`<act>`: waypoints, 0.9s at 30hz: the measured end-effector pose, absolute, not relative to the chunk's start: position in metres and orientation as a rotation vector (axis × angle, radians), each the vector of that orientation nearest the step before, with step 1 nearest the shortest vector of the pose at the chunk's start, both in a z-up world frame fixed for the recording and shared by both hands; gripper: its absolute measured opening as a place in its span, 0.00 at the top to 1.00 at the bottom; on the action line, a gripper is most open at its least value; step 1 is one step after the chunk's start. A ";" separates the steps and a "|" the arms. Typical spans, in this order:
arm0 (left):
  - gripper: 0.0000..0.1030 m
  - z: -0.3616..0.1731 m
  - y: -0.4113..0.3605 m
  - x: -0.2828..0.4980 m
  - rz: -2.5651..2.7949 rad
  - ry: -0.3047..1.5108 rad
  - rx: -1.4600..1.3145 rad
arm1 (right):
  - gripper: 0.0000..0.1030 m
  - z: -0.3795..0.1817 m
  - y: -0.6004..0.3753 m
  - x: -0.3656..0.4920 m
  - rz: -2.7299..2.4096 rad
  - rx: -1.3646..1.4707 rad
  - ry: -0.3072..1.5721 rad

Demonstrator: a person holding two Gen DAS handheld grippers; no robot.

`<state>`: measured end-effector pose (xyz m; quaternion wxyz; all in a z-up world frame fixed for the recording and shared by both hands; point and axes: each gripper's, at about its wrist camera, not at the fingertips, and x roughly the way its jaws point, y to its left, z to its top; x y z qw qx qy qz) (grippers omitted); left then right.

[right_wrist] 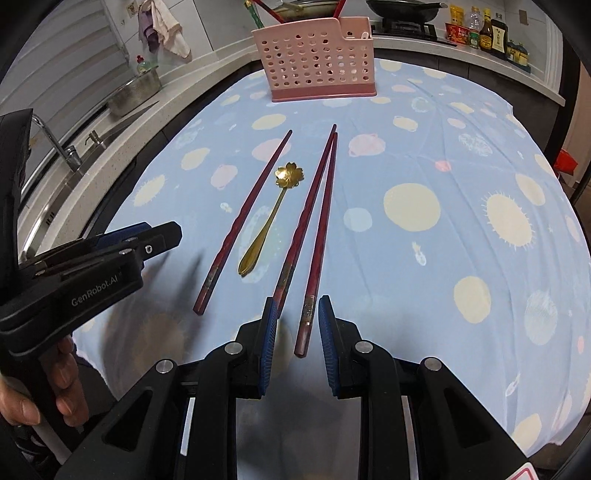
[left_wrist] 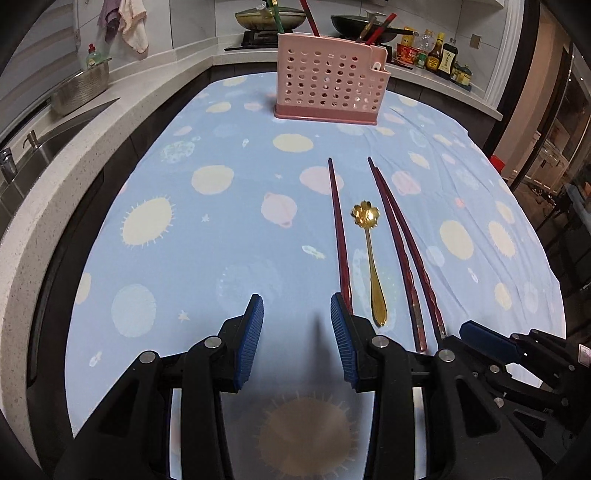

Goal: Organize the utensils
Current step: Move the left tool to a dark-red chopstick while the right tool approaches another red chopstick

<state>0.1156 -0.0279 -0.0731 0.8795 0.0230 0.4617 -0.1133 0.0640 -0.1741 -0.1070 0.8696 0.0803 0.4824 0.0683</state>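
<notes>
Three dark red chopsticks and a gold flower-bowl spoon (left_wrist: 371, 258) lie on the blue patterned tablecloth (left_wrist: 184, 206). One chopstick (left_wrist: 338, 229) lies left of the spoon, two chopsticks (left_wrist: 402, 251) lie to its right. A pink perforated utensil holder (left_wrist: 328, 79) stands at the far end with several utensils in it. My left gripper (left_wrist: 297, 306) is open and empty, its right finger beside the left chopstick's near end. My right gripper (right_wrist: 295, 306) is open, its jaws around the near end of the rightmost chopstick (right_wrist: 317, 258). The spoon (right_wrist: 271, 218) and holder (right_wrist: 319, 68) also show in the right wrist view.
A sink with tap (right_wrist: 55, 144) and a steel colander (left_wrist: 83, 88) lie on the counter to the left. A stove with pans (left_wrist: 269, 18) and sauce bottles (left_wrist: 439, 53) stand behind the holder. The left gripper's body (right_wrist: 92, 266) sits left of the chopsticks.
</notes>
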 end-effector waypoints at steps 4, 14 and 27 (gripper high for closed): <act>0.65 -0.080 -0.033 0.109 -0.251 0.978 0.066 | 0.77 -0.111 -0.175 0.066 0.134 0.167 1.016; 0.65 -0.092 -0.043 0.107 -0.285 1.008 0.084 | 0.81 -0.122 -0.177 0.070 0.120 0.160 1.037; 0.64 -0.101 -0.049 0.108 -0.301 1.023 0.094 | 0.91 -0.125 -0.182 0.072 0.107 0.171 1.037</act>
